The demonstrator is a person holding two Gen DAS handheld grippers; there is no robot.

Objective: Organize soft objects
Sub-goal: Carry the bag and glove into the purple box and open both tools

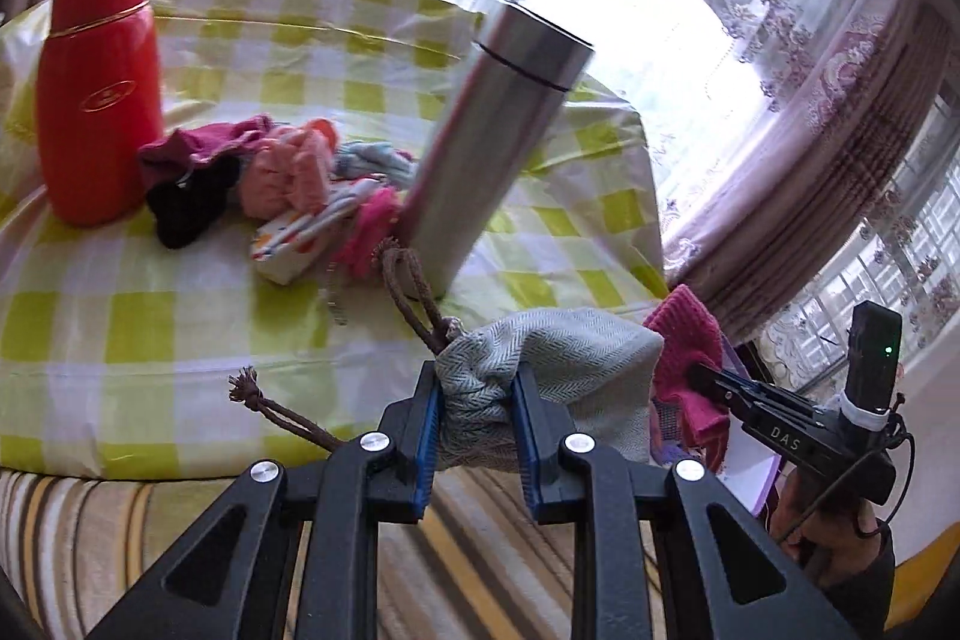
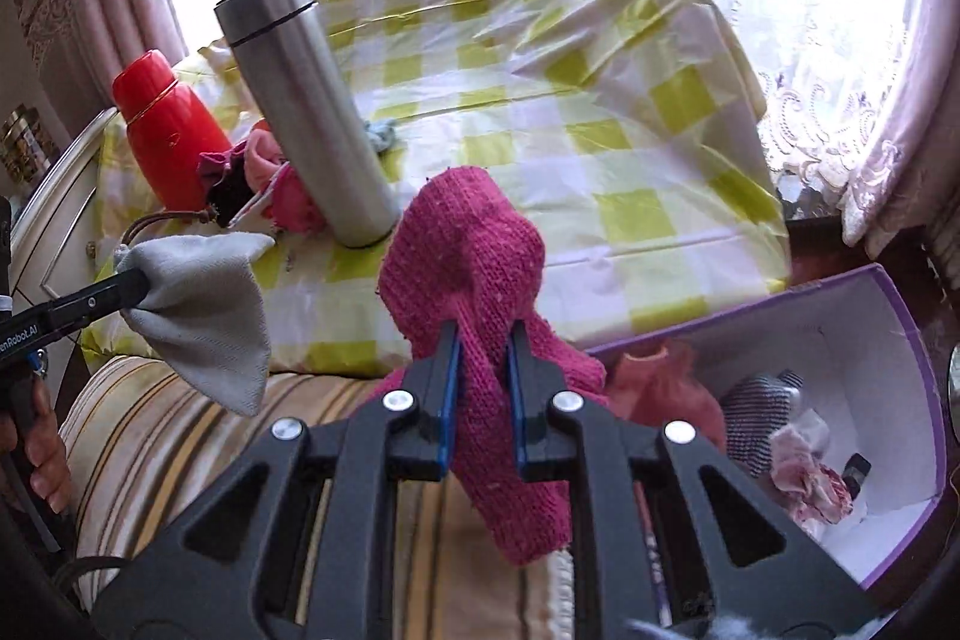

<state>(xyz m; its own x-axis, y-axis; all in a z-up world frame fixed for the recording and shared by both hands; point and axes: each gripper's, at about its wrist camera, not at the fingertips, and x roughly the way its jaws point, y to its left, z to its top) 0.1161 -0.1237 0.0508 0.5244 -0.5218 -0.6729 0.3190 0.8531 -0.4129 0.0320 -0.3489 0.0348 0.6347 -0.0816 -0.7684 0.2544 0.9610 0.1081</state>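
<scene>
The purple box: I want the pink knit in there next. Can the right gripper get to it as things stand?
Probably yes. The purple box sits open-topped just right of the right gripper, with nothing between them. The pink knit is clamped in its fingers, and there is room among the clothes inside.

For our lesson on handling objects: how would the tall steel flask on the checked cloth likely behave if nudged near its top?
The steel flask looks tall and narrow-based, so it would probably tip rather than slide. Its smooth round wall suggests it would roll once down. The wrinkled checked cloth beneath may make it less steady.
</scene>
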